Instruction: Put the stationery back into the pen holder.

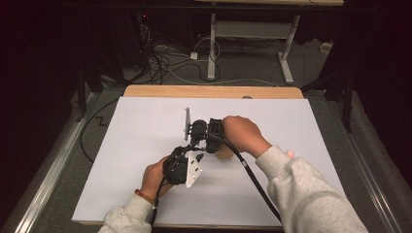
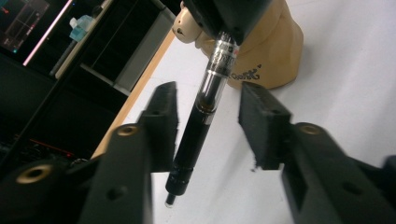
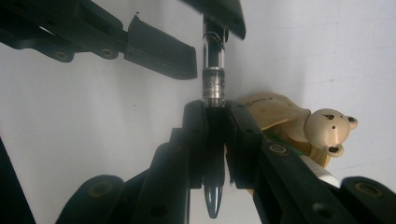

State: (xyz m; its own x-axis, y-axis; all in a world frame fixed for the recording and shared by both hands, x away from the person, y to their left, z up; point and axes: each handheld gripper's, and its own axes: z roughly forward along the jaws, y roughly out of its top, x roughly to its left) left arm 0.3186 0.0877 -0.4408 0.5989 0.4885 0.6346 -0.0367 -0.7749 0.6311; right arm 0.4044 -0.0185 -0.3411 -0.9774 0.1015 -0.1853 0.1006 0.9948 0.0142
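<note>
The pen (image 2: 201, 116) hangs in the air above the white bench (image 1: 145, 145), and your right gripper (image 3: 215, 140) has its jaws clenched on the upper barrel. Your left gripper (image 2: 208, 126) straddles the lower barrel; its 2 jaws stand either side without pressing. Just behind sits a tan bear-shaped holder (image 3: 289, 126), with a white-tipped item (image 3: 317, 170) lying in it.
</note>
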